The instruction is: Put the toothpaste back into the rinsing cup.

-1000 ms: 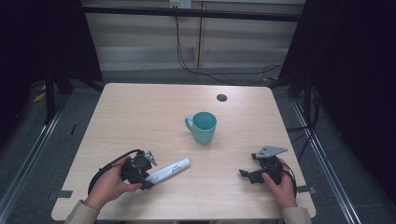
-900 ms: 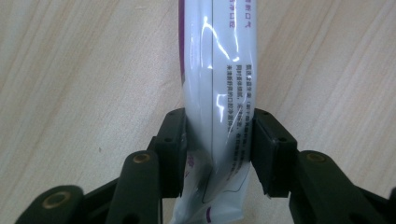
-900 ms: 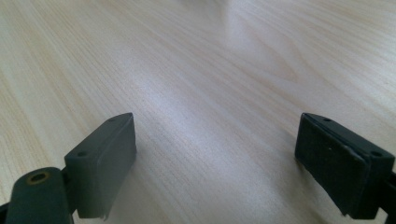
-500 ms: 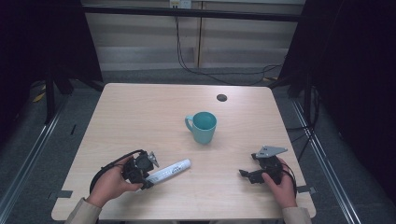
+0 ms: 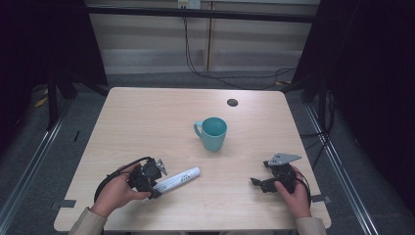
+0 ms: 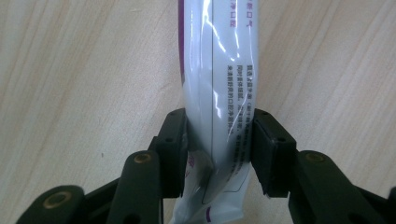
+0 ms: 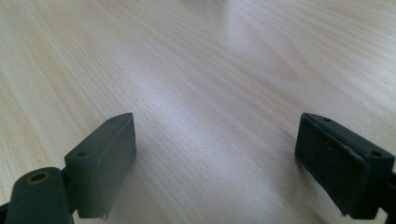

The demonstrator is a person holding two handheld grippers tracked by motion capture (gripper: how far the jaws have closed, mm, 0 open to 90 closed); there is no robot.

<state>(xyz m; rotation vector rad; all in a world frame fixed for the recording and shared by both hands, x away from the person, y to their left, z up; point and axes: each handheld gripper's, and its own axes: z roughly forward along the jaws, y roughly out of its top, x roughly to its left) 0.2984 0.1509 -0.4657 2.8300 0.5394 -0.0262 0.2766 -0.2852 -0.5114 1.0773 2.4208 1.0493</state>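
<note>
A white tube [image 5: 178,178] with purple print lies flat on the wooden table [image 5: 147,122], near the front left. My left gripper [image 5: 153,181] is shut on its crimped tail end. In the left gripper view both black pads [image 6: 173,149] press against the sides of the tube [image 6: 219,70], which runs away from the left gripper [image 6: 217,135] over the wood. My right gripper [image 5: 260,174] rests low at the front right in a hand and is open. In the right gripper view only bare wood lies between the jaws of the right gripper [image 7: 217,154].
A teal mug [image 5: 213,132] stands upright near the table's middle, handle to the left, beyond both grippers. A small black round cap [image 5: 232,102] sits in the tabletop farther back. Dark frame posts and cables stand past the far edge.
</note>
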